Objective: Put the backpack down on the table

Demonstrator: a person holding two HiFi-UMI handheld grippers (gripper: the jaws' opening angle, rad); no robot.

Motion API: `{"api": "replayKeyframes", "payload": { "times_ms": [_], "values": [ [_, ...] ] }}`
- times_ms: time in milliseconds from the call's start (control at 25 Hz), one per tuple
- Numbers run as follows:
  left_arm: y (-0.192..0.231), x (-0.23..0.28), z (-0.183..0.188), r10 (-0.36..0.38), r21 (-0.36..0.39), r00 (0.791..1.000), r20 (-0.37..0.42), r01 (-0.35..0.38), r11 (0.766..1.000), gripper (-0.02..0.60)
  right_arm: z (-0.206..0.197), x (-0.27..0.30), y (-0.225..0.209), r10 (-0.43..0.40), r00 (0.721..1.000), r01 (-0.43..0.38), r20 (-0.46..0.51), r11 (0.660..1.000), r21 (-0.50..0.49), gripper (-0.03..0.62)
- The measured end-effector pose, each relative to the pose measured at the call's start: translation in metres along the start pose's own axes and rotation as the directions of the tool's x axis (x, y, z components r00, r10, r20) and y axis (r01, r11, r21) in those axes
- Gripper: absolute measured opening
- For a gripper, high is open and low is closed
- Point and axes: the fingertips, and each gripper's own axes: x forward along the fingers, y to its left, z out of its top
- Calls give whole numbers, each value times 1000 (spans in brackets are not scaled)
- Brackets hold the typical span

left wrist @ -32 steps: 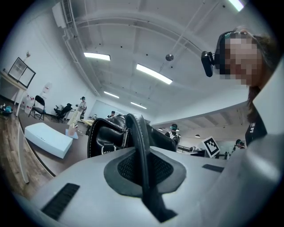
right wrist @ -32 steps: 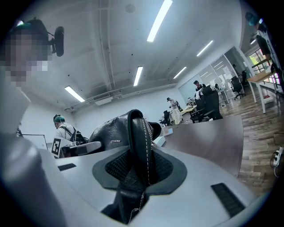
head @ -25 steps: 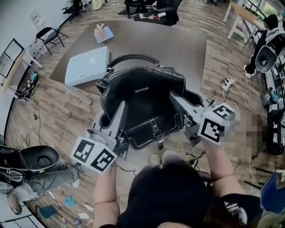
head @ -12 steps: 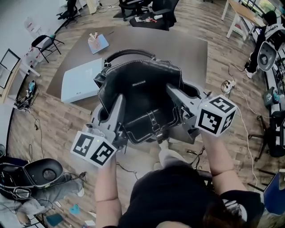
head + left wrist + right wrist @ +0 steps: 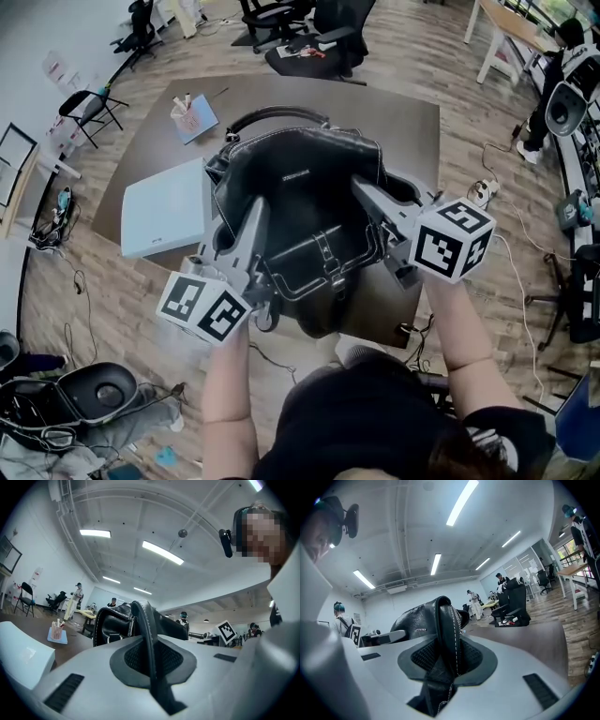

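Left claw (image 5: 151, 658) and right claw (image 5: 447, 660) clamp the backpack (image 5: 305, 202) over the brown table (image 5: 403, 122), wood floor (image 5: 122, 281) around.

1. Head view: steeply down onto the backpack (image 5: 300, 178), bench (image 5: 403, 112), left tool (image 5: 251, 220) and right tool (image 5: 367, 192).
2. Each tool view: level along its jaws, right against the backpack.
3. All 3 share backpack and bench.

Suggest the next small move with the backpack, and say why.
Probably ease it slightly further forward, then lower it. The black leather backpack hangs above the near edge of the brown table, with the left hand-held gripper and right hand-held gripper each shut on its rim. The white box sits close on its left, so aim for the bare tabletop beside it.
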Motion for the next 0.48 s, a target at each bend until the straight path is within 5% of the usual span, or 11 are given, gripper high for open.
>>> {"api": "replayKeyframes", "payload": {
  "times_ms": [480],
  "values": [
    [60,110,-5,-9,9,1000,-6,9,1000,35,29,70,-100,-61,998,61,6,998,10,121]
  ]
}}
